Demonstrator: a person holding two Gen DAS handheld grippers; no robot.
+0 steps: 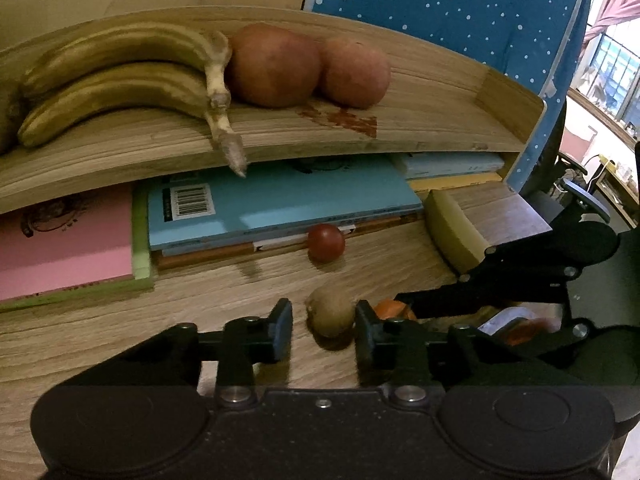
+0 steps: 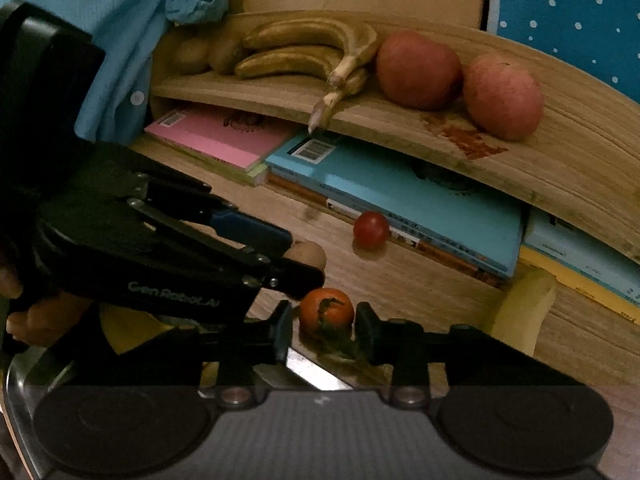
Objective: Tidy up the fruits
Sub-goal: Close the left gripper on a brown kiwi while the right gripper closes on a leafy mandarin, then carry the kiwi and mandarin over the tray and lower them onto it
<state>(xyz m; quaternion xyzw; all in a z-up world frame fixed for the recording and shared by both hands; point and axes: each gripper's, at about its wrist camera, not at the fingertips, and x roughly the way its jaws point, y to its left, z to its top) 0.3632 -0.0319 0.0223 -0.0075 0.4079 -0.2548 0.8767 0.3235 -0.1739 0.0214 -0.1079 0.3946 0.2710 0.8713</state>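
My left gripper is clamped on the kiwi and my right gripper on the tangerine, both low over the desk near its front edge, cherry tomato beyond them by the books, bananas and apples on the shelf.

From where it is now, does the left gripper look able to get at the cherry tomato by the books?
Probably not at once: the left gripper is shut on the kiwi. Otherwise the way looks free, since only bare desk lies between it and the cherry tomato ahead.
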